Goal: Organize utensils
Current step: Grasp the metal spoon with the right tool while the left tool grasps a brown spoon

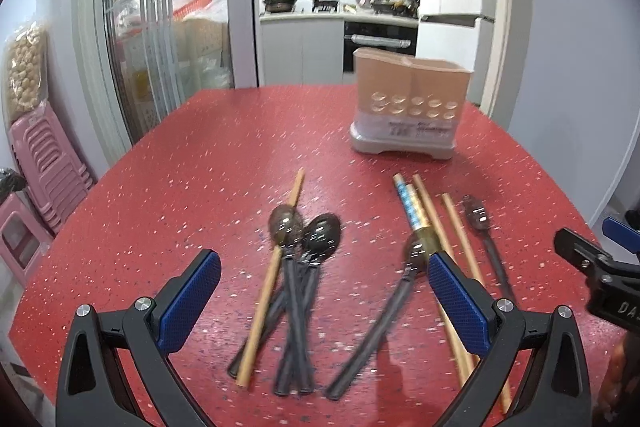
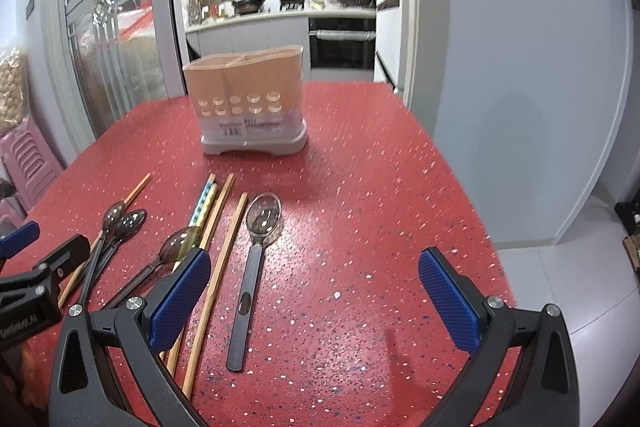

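Spoon (image 2: 262,223): we see it lengthwise, bowl far, dark handle near.
Fingers (image 2: 182,299): ours spread wide, both grippers empty.

Both grippers have the same build. The left gripper (image 1: 324,301) has two black plastic arms with triangular cut-outs and round silver screws at the joints, and its fingers (image 1: 192,301) carry blue pads with a fine ribbed texture. The right gripper (image 2: 314,301) shows white lettering on its black body in the left view.
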Action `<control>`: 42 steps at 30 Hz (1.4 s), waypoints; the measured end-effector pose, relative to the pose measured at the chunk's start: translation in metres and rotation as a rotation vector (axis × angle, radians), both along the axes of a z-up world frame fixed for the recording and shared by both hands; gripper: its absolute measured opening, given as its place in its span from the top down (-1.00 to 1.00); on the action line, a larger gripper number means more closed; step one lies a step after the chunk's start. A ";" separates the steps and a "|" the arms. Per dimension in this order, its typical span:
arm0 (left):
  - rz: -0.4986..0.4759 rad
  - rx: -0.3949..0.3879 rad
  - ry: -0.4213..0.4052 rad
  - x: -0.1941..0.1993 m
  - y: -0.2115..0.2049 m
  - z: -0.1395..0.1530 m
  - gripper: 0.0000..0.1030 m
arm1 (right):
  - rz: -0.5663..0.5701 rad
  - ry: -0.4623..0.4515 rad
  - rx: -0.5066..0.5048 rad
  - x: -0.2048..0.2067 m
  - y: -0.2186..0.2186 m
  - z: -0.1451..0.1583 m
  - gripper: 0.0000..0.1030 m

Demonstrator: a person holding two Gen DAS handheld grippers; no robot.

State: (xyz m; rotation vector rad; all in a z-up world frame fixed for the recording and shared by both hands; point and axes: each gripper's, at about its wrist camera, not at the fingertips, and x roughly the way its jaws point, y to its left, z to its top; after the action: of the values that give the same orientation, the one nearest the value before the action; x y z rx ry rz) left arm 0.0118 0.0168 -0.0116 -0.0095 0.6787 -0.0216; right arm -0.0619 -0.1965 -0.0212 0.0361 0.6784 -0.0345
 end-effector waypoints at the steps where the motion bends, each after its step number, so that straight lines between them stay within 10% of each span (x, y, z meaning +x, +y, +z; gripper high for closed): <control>1: 0.001 -0.004 0.024 0.004 0.005 -0.002 -1.00 | 0.005 0.020 0.006 0.004 -0.001 -0.001 -1.00; 21: -0.024 -0.075 0.233 0.055 0.037 -0.030 -0.87 | 0.091 0.346 0.035 0.067 0.008 -0.027 -1.00; 28: -0.055 -0.073 0.284 0.064 0.028 -0.035 -0.35 | 0.105 0.444 0.044 0.087 0.015 -0.043 -0.39; 34: -0.073 -0.054 0.319 0.069 0.022 -0.040 -0.16 | 0.121 0.473 -0.004 0.097 0.026 -0.046 -0.36; 36: -0.073 -0.054 0.321 0.071 0.022 -0.041 0.24 | 0.126 0.480 -0.013 0.100 0.028 -0.046 -0.28; 42: -0.080 -0.072 0.312 0.068 0.026 -0.038 0.33 | 0.133 0.484 -0.009 0.106 0.023 -0.042 0.68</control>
State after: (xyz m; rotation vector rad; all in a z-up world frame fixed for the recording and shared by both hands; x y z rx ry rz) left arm 0.0800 0.0431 -0.0500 -0.0556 0.9894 -0.1233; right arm 0.0438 -0.1737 -0.0631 -0.0273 1.1634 0.0848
